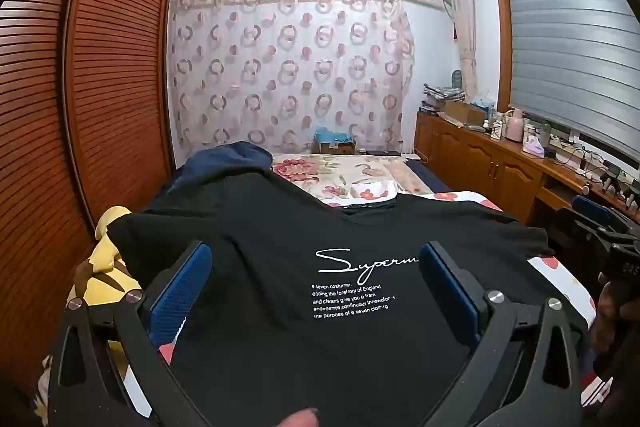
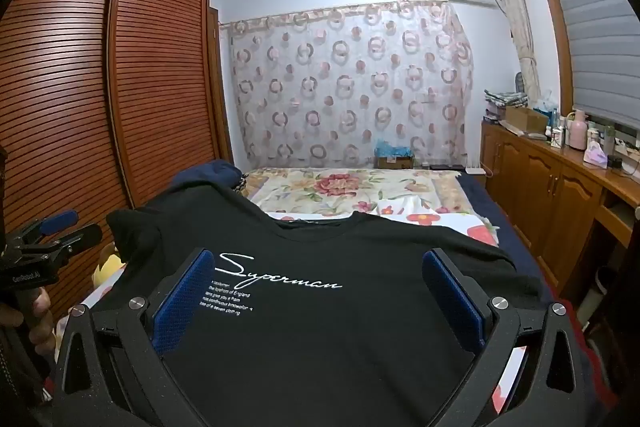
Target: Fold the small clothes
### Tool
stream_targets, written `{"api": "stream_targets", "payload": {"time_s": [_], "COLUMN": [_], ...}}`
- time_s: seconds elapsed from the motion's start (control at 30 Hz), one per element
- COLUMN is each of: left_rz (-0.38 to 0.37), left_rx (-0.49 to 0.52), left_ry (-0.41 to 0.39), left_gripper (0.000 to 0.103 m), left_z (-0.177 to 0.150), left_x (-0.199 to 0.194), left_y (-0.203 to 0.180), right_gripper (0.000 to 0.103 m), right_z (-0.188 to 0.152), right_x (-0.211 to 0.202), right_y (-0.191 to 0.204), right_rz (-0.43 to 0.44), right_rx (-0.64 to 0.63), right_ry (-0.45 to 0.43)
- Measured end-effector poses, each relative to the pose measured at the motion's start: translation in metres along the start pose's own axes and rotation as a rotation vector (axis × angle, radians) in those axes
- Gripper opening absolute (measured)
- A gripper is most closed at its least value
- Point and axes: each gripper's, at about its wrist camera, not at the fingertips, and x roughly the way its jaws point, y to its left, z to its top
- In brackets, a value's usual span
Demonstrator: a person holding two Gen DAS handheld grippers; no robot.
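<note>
Left wrist view puts us over a black T-shirt spread print-up on the flowered bed, collar at the far end; the left gripper has its blue pads wide apart with only cloth below, nothing pinched. Right wrist view gives the same story for the right gripper — jaws spread, hovering over the shirt's chest, no grip. We judge folding hasn't started: both sleeves lie out flat. Risks from here: the fabric is limp and dark, so a pinch could catch two layers or bunch the chest instead of an edge; the shirt's left side overlaps a yellow item and a dark navy garment, either could get dragged along; uneven pulls would skew the fold. View differences — the left camera shows the yellow item clearly plus a fingertip at bottom edge; the right camera reads the whole "Superman" print and shows the hand holding the left tool.
</note>
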Motion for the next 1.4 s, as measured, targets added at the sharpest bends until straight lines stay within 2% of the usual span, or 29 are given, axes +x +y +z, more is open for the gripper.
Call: {"api": "stream_targets", "payload": {"time_s": [1.4], "left_rz": [0.005], "left_rx": [0.018], "left_ry": [-0.004], "left_gripper": [0.103], "left_z": [0.0042], "left_x": [-0.0045], "left_y": [-0.0021], "right_gripper": [0.103], "right_z": [-0.0019], "right_x": [0.0002], "right_y": [-0.0013], "right_rz": [0.003], "right_rx": [0.013], "right_ry": [-0.002]}}
